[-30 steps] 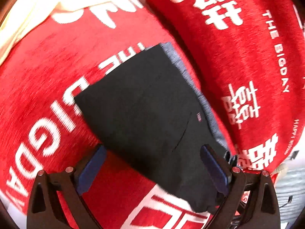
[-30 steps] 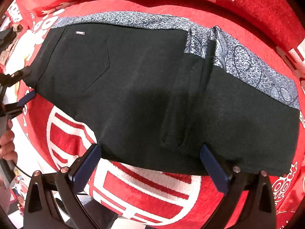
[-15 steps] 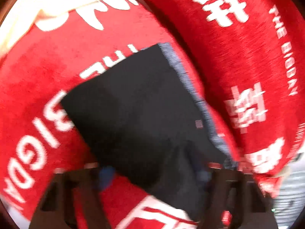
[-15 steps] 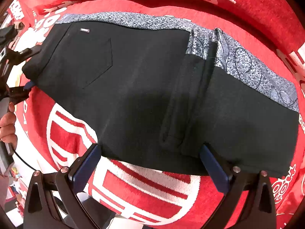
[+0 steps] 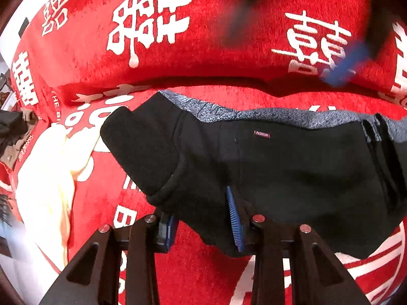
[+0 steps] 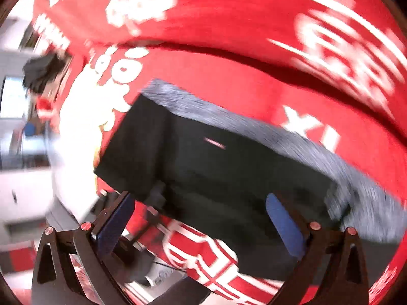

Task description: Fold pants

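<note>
Black pants with a grey patterned side stripe lie on a red blanket with white lettering. A small label reading FASHION shows on them. My left gripper is shut on the pants' near edge at the waist end, where the cloth bunches up and curls. In the blurred right wrist view the pants lie ahead of my right gripper, which is open and empty above their near edge. The right gripper also shows blurred at the top of the left wrist view.
A cream cloth lies on the blanket left of the pants. A raised red fold of blanket runs behind them. The blanket's edge and room clutter show at the left.
My left gripper has closed on the pants' near edge and swung round to face along them. My right gripper has moved left toward the waist end, staying open.
</note>
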The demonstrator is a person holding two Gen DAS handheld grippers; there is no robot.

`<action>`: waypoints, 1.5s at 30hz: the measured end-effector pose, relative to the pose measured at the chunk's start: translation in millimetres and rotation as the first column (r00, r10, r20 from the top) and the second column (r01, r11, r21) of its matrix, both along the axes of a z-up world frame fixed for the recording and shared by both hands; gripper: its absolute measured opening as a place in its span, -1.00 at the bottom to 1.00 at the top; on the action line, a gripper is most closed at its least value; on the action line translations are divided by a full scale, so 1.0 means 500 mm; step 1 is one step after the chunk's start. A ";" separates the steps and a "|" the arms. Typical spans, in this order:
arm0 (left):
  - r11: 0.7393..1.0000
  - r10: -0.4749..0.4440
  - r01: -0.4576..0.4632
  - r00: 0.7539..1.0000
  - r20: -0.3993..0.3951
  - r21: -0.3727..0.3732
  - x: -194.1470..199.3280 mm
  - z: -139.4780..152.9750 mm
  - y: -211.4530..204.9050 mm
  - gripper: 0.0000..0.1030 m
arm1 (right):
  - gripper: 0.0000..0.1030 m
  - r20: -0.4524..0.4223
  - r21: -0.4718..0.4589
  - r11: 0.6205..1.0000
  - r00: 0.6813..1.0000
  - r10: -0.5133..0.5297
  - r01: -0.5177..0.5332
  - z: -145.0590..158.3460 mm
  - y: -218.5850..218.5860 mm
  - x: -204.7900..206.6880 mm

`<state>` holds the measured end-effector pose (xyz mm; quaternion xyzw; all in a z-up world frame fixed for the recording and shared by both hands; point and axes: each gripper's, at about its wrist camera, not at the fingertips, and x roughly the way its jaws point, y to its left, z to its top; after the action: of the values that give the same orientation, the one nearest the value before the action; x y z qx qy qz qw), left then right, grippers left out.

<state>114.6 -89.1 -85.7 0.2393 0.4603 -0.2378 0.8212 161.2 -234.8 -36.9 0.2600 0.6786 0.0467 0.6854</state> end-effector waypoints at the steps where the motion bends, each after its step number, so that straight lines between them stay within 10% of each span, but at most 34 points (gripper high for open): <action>1: 1.000 0.001 -0.001 1.000 0.000 0.008 0.001 -0.002 0.000 -0.29 | 1.00 -0.008 0.009 0.999 0.999 0.033 -0.033 -0.002 0.019 0.033; 13: 0.998 -0.025 0.022 0.998 0.052 0.055 -0.026 -0.001 -0.019 -0.29 | 0.97 -0.226 0.039 0.915 0.888 0.401 -0.403 -0.112 0.237 0.195; 15: 0.998 -0.027 0.024 0.999 0.046 0.057 -0.027 0.000 -0.021 -0.29 | 0.34 -0.236 0.021 0.906 0.879 0.415 -0.423 -0.123 0.237 0.186; 16: 0.998 -0.028 0.025 0.999 0.037 0.056 -0.027 -0.001 -0.022 -0.29 | -0.39 -0.233 0.011 0.904 0.878 0.418 -0.428 -0.125 0.232 0.179; 17: 0.998 -0.039 0.036 0.998 0.053 0.053 -0.034 0.005 -0.024 -0.29 | -0.53 -0.214 0.003 0.908 0.887 0.409 -0.418 -0.121 0.222 0.173; 30: 0.982 -0.165 0.175 0.978 0.123 -0.068 -0.116 0.161 -0.112 -0.29 | -0.63 0.091 0.223 0.971 0.993 0.068 -0.087 0.019 -0.005 0.021; 45: 0.844 -0.494 0.495 0.867 0.061 -0.208 -0.397 0.273 -0.373 -0.29 | -0.63 0.268 0.381 0.884 0.883 -0.385 0.269 0.151 -0.361 -0.412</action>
<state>-83.9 -275.8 50.7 0.2593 0.3522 -0.4894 0.7545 -45.0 -415.3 38.7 0.4725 0.4792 0.0863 0.7346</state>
